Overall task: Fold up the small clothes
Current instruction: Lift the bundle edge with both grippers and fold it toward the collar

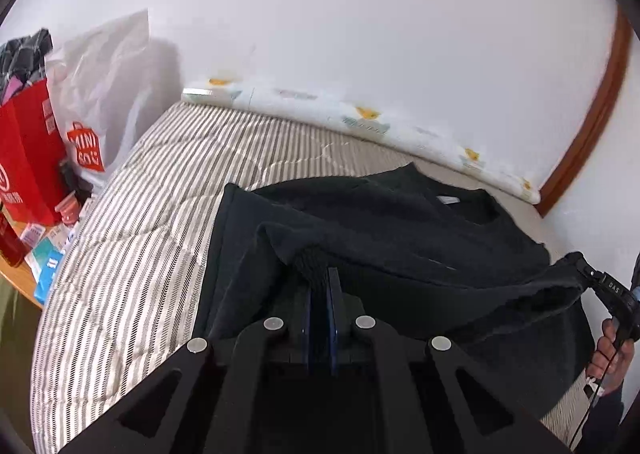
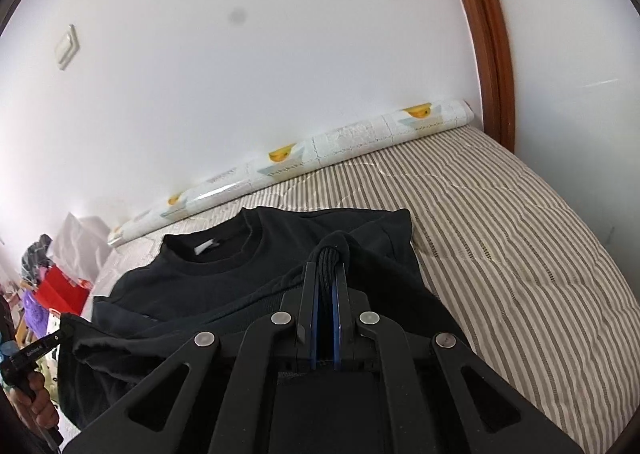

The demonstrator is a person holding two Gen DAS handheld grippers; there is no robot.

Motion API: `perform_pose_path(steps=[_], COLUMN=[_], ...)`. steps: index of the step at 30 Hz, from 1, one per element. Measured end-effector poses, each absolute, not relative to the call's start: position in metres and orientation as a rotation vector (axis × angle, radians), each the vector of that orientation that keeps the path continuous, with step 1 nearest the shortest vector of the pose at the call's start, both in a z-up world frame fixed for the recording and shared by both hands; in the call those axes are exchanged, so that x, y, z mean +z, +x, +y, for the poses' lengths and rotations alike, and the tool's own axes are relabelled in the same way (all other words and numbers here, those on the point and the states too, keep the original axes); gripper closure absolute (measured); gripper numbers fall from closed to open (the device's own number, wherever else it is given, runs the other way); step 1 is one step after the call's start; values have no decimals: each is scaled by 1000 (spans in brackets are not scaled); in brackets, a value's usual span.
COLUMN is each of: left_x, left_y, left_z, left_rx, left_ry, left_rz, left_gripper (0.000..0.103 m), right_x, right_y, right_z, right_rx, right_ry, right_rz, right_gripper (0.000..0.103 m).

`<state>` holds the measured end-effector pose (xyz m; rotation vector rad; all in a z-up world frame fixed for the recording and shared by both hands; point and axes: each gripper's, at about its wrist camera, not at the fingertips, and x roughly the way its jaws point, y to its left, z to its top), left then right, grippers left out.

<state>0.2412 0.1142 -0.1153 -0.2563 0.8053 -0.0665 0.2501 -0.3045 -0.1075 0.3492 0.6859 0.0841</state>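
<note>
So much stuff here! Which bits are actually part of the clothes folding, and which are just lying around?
Part of the job:
- black sweatshirt, lying on the bed
- left gripper, shut on its cuff
- right gripper, shut on its other cuff
- striped bed cover, the work surface

Just lying about:
- patterned roll by the wall
- red bag
- white Miniso bag

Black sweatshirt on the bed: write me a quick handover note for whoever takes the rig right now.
Left gripper: shut on a bunched part of the sweatshirt, lifted off the bed.
Right gripper: shut on another bunched part, also raised.
Sweatshirt: neck and label toward the wall, upper body lying on the striped bed, near edge held up between both grippers.
Done: both grasps secured, fold begun.
Left: likely carry the held edge toward the collar, lay it flat, release, then finish the remaining folds.
</note>
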Motion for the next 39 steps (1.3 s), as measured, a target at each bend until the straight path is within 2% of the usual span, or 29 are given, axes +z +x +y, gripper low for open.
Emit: perform_pose_path(steps=[4, 10, 12, 14, 15, 17, 22, 28, 33, 37, 39], left_x=[-127, -125, -120, -117, -116, -114, -123, -135, -132, -129, -126], left_y=[249, 235, 225, 211, 205, 192, 177, 201, 230, 260, 273], left_z=[112, 113, 112, 111, 110, 107, 90, 65, 62, 72, 81], left_rx=[-52, -78, -97, -113, -123, -142, -207, -181, -139, -76, -57], left_ry=[-240, -222, -217, -209, -210, -208, -190, -88, -81, -98, -125], left_rz=[835, 848, 843, 831, 826, 820, 844, 865, 841, 834, 837], left_gripper=[93, 83, 79, 71, 68, 60, 60, 58, 58, 58, 58], right_x=[-125, -113, -103, -91, -87, -86, -113, -142, -146, -141, -138], right_y=[271, 253, 242, 228, 220, 209, 203, 225, 250, 279, 294], right_z=[-297, -291, -288, -281, -276, -266, -236, -219, -217, -232, -242], right_rx=[45, 5, 21, 52, 78, 121, 231, 232, 200, 143, 94], right_ry=[295, 190, 180, 164, 160, 153, 136, 133, 117, 143, 168], right_rz=[764, 753, 729, 712, 704, 704, 788, 863, 860, 831, 829], right_gripper=[97, 85, 80, 65, 64, 64, 64, 64, 65, 76, 76])
